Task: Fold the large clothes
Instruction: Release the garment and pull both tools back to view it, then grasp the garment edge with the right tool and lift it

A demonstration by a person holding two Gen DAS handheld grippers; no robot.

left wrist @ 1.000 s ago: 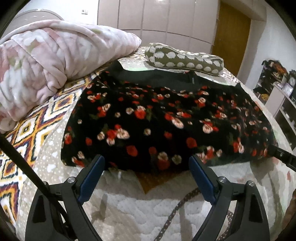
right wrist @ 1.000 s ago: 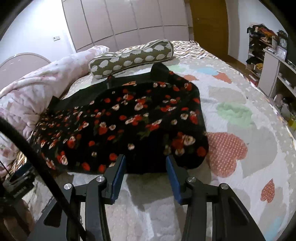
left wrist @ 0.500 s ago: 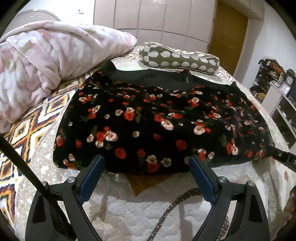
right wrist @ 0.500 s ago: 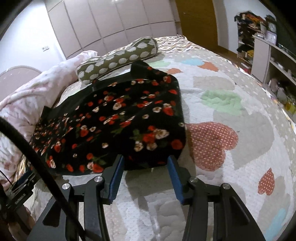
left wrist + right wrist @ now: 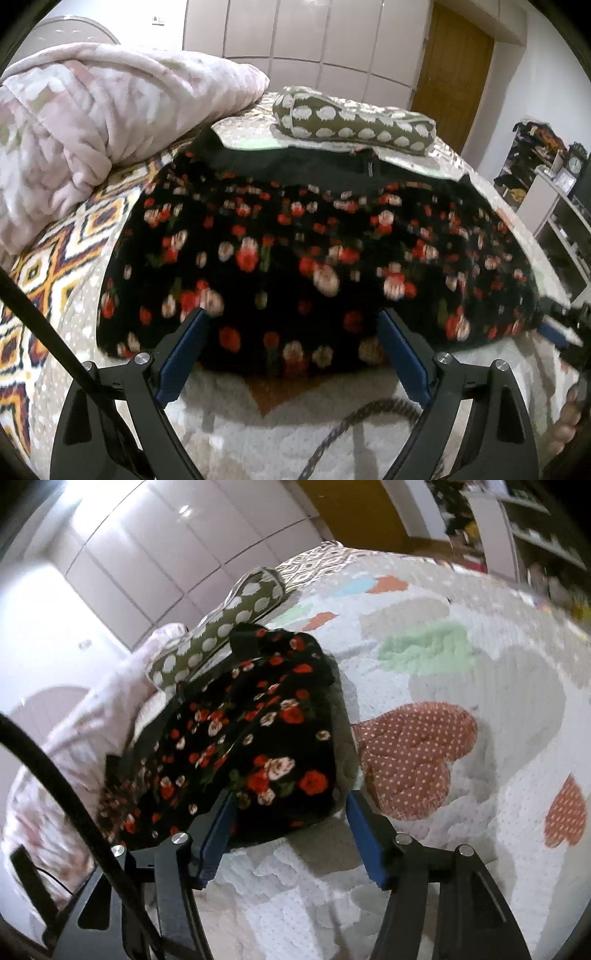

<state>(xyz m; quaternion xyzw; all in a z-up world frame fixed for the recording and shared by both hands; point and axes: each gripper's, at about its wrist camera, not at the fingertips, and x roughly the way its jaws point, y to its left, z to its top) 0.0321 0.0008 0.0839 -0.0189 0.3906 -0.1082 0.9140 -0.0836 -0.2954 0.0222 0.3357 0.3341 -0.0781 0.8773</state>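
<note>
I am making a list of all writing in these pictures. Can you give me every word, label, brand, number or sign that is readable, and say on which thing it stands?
No text can be read in either view.
Clock on the shelf unit: its dial marks are too small to read.
Floral garment: a small tag shows at the neckline, too blurred to read.

A pink blanket (image 5: 92, 129) is being seen heaped far left. A spotted bolster (image 5: 354, 122) is lying ahead, a wooden door (image 5: 454, 62) standing beyond.
</note>
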